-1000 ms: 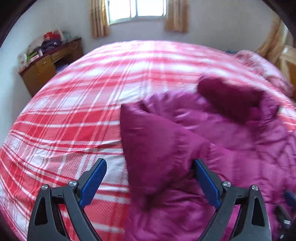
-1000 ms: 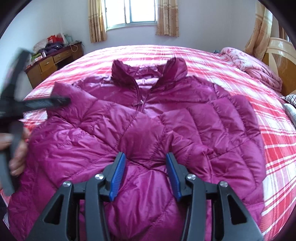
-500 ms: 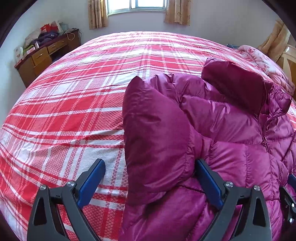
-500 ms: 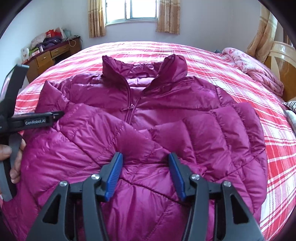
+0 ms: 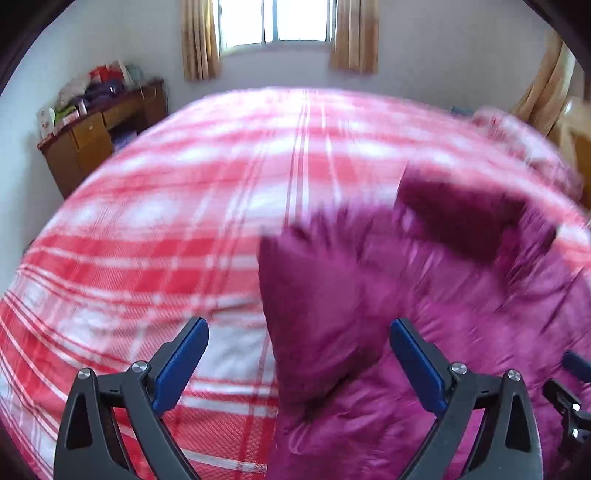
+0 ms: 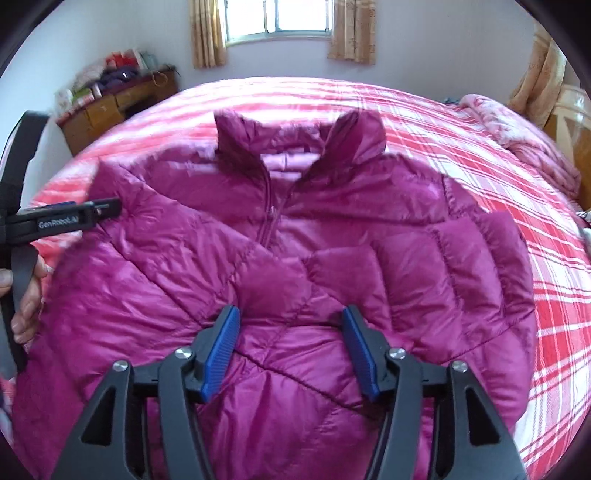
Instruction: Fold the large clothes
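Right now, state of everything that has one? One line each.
Jacket: flat on the bed, front up, both sleeves folded across the chest.
Zipper: closed up to the chest, open at the collar.
Left tongs: open, straddling the jacket's edge, nothing gripped.
Right tongs: open over the sleeves, nothing gripped.
Bed: covered by a plaid sheet.
Curtains: drawn aside.

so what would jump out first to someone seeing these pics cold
The big magenta puffer jacket, laid front up with both sleeves folded across its chest, fills the middle of the red and white plaid bed. Both the right gripper and the left gripper hover open above it, gripping nothing. Beyond that, a cluttered wooden desk sits at far left, under a bright window.
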`<state>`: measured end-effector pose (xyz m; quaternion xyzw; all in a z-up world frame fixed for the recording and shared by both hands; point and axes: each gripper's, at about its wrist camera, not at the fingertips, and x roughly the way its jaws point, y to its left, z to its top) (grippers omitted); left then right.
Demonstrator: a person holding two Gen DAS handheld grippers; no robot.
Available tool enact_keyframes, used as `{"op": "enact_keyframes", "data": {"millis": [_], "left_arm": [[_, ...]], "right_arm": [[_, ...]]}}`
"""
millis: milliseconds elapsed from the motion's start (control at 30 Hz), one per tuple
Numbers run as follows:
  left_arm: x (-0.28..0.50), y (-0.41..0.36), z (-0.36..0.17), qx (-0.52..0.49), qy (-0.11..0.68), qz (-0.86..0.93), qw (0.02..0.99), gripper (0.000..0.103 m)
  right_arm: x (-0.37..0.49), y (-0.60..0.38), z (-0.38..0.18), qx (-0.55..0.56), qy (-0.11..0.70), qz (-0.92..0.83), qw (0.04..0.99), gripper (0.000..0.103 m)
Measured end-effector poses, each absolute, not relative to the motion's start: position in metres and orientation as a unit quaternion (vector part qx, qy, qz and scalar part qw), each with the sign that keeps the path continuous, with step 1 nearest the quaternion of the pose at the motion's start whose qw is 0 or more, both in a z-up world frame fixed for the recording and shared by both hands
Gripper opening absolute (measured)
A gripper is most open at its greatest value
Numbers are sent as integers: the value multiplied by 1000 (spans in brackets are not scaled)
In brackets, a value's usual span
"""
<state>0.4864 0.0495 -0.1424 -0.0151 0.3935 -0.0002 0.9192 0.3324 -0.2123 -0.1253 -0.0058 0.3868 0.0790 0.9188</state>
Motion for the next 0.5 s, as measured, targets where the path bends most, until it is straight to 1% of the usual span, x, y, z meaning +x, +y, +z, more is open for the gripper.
{"op": "enact_keyframes", "data": {"millis": [33,67,167,267,433,500], "left_arm": [[488,50,-131,-24,383,-8,923,99],[492,48,-122,-31,379,-14,925,99],[516,35,-104,-43,377,-34,924,99],[544,12,-96,-20,374,-36,926,99],[587,-14,-90,-20,378,-33,925,99],[604,-28,-94,-9,391,-44,919,99]], "right_arm": [[333,-220,-115,3,374,77,924,75],[335,-224,-107,7,366,74,928,81],[355,-238,-80,19,354,61,933,82],[386,-244,-63,6,358,52,932,82],[444,-258,-57,22,379,38,924,86],[463,-262,-58,29,392,35,919,86]]}}
